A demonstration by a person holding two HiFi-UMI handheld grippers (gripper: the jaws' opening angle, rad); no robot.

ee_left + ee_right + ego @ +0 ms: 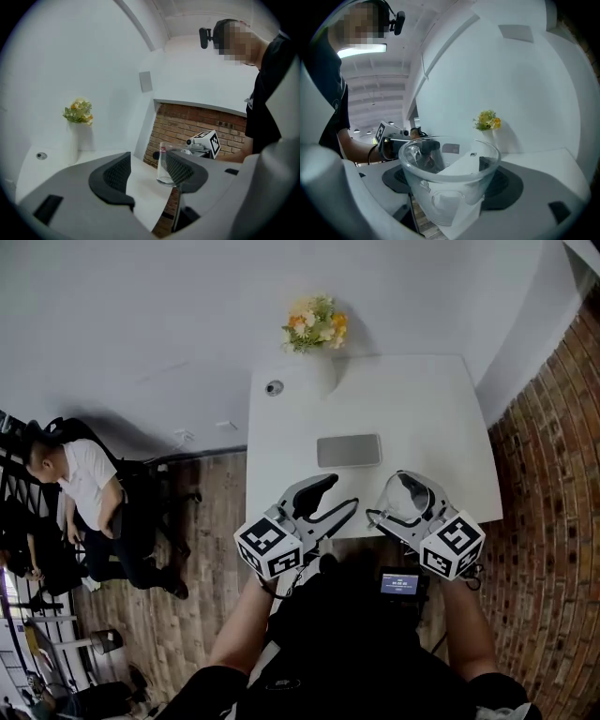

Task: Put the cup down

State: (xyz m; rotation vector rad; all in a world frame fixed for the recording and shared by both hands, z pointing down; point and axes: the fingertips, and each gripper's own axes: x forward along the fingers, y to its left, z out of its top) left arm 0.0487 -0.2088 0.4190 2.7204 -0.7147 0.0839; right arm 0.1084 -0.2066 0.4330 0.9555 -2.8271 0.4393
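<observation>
While the right gripper clamps the empty glass cup at the near edge of the white table, the left gripper hovers beside it, jaws apart and empty; a vase at the far edge holds flowers.

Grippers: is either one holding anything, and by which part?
The right gripper holds the glass cup by its side walls, a jaw on each side. The left gripper holds nothing.
</observation>
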